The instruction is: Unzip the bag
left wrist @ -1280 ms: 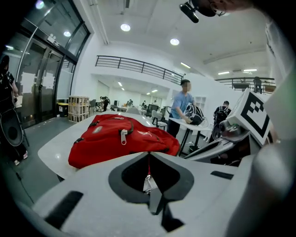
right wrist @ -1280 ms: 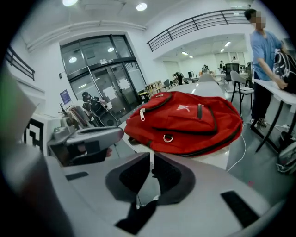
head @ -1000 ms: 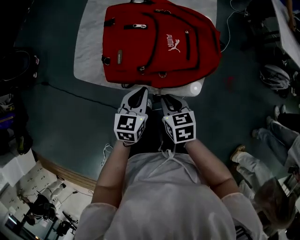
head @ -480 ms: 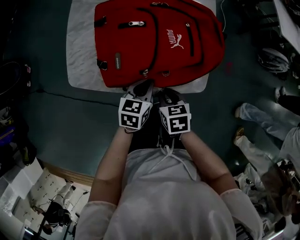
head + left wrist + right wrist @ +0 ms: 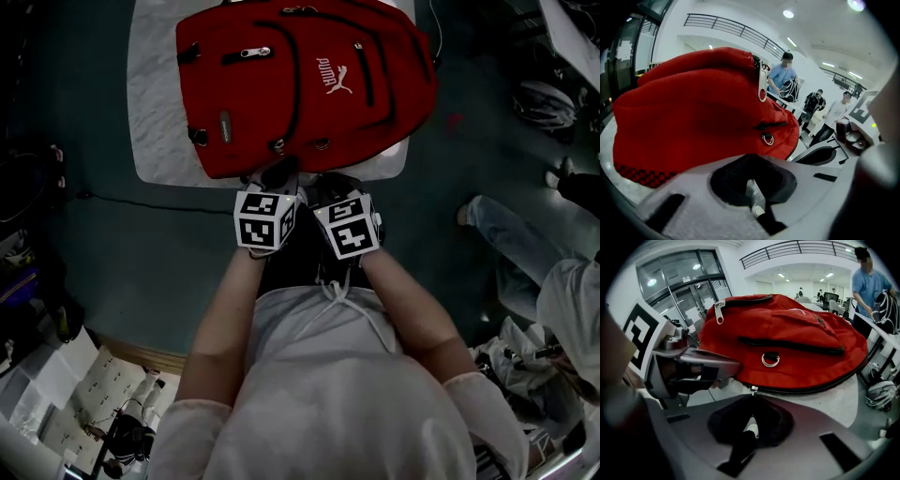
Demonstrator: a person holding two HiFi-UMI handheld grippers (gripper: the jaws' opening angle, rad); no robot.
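Note:
A red backpack (image 5: 300, 84) lies flat on a white marble table (image 5: 155, 112), its bottom edge towards me. Side by side at that near edge are my left gripper (image 5: 278, 174) and right gripper (image 5: 334, 184), both shut and holding nothing. In the left gripper view the backpack (image 5: 693, 117) rises just beyond the left gripper (image 5: 753, 156), with a silver zipper pull (image 5: 762, 82) hanging on top. In the right gripper view a small zipper pull (image 5: 752, 389) on the bag's black main zipper (image 5: 806, 388) sits right at the tip of the right gripper (image 5: 752, 397).
A metal D-ring (image 5: 770, 360) hangs on the bag's front. The table's near edge (image 5: 384, 173) lies under the grippers. A cable (image 5: 141, 199) runs on the floor at left. People (image 5: 525, 244) and bags (image 5: 544, 98) stand to the right.
Both grippers have moved forward, from short of the table up to the backpack's near edge. They stay shut and close together.

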